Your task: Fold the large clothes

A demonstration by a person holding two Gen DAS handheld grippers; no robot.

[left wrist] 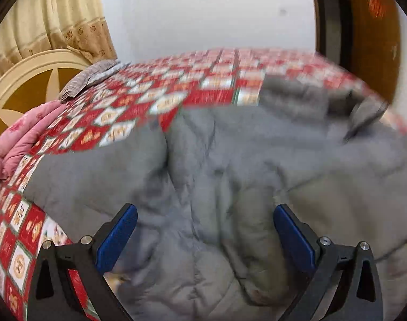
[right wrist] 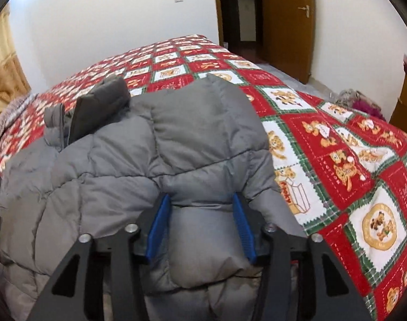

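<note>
The grey quilted puffer jacket [right wrist: 155,160] lies spread on the red patchwork-quilted bed [right wrist: 350,160]; it looks light, soft and slippery, best pinched at a seam or hem. Over the jacket, the left gripper [left wrist: 204,236] gapes empty; the right gripper [right wrist: 202,228] straddles a puffy fold, pads not pressing.

A plain grey quilted puffer jacket [right wrist: 155,160], its collar lining darker charcoal, lies on a bedspread [right wrist: 350,160] checked in red and white squares with green plaid borders and tan teddy-bear prints. At ten o'clock in the left wrist view: a pink floral quilt [left wrist: 21,139], a cream-and-brown headboard [left wrist: 24,85], beige flower-patterned curtains [left wrist: 56,18]. Gripper pads [right wrist: 158,230] are blue on black.
</note>
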